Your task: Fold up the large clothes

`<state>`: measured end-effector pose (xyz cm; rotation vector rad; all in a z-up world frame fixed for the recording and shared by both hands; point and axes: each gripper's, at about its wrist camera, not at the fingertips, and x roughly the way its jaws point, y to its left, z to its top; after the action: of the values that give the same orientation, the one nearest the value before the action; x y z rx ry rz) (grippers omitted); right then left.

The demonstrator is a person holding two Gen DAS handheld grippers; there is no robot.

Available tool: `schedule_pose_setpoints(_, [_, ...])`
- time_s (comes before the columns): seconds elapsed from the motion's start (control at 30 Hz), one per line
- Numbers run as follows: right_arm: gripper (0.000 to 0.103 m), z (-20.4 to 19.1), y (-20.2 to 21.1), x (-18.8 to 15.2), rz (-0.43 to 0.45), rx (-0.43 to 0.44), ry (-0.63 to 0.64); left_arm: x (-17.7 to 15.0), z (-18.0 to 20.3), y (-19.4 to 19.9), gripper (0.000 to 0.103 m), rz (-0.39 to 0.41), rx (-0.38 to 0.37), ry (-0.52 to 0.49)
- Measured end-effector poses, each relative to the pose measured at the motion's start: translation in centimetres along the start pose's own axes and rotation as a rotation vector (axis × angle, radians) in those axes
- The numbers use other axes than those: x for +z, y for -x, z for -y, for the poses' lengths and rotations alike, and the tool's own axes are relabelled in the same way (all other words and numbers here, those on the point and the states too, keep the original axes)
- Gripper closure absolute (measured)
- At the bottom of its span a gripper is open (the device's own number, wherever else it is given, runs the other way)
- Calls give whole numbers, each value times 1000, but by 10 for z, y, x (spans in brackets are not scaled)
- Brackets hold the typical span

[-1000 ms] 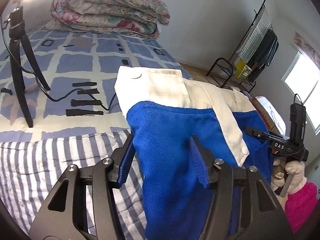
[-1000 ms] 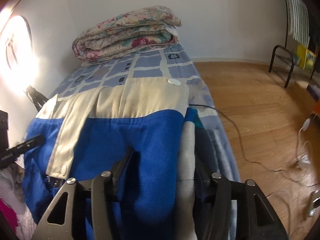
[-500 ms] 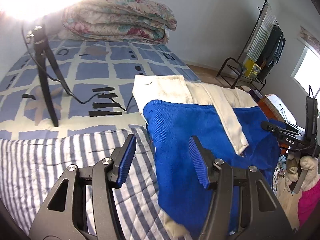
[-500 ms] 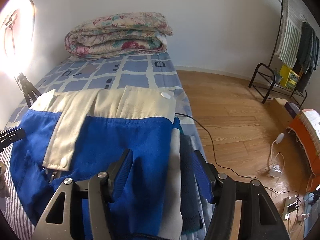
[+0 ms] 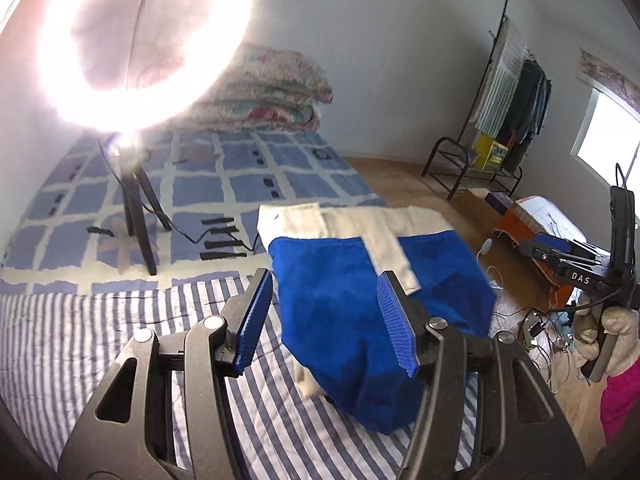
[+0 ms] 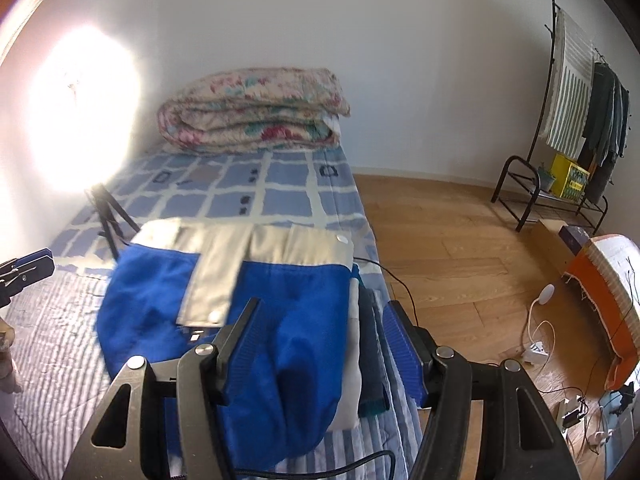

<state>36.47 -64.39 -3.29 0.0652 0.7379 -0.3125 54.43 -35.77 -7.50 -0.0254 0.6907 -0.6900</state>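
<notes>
1. My left gripper [image 5: 326,322] has its jaws spread apart, and nothing is pinched between them. Through the gap I see the striped blanket [image 5: 80,340] and the near edge of the blue and white garment [image 5: 360,300].
2. My right gripper [image 6: 320,350] also has its jaws apart. The folded garment [image 6: 280,320] shows between them, but I cannot see the pads pressing on it. The garment looks like it lies flat on the bed below.
3. The garment sits folded on the bed, near the edge by the wooden floor [image 6: 460,240]. Its top band is cream white, with a white strap hanging down over the blue part.
4. Under its right edge peeks a darker folded cloth [image 6: 370,344]. I cannot tell what that one is.
5. The near end of the garment is hidden behind my right jaws.
6. A black tripod [image 5: 138,216] stands on the checked sheet [image 5: 260,184]. Its ring light [image 5: 132,40] glares so hard that it washes out the wall behind.
7. A rolled flowery quilt [image 6: 256,110] rests at the far end of the bed.
8. A clothes rack [image 6: 576,120] stands by the wall, cut off at the picture's edge.
9. In my left view, a gloved hand [image 5: 612,340] holds the other gripper at the right rim.
</notes>
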Motion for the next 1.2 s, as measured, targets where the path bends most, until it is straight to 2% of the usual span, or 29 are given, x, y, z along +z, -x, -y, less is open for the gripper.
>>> schedule_pose_setpoints(0.3, [40, -24, 105, -26, 65, 16, -4, -15, 27, 101, 45, 50, 1, -33])
schedule_pose_setpoints(0.5, [39, -52, 176, -63, 93, 9, 26, -48, 43, 169, 45, 66, 7, -52])
schedule_pose_setpoints(0.63, [37, -69, 219, -92, 101, 33, 3, -74, 55, 214, 45, 85, 38, -68])
schedule_pose_setpoints(0.77, [34, -83, 252, -118, 105, 55, -15, -103, 67, 257, 45, 102, 35, -86])
schedule_pose_setpoints(1.03, [28, -109, 303, -166, 142, 26, -16, -160, 86, 317, 45, 99, 55, -139])
schedule_pose_setpoints(1.2, [22, -124, 330, -189, 193, -9, -17, -188, 86, 345, 45, 103, 42, -111])
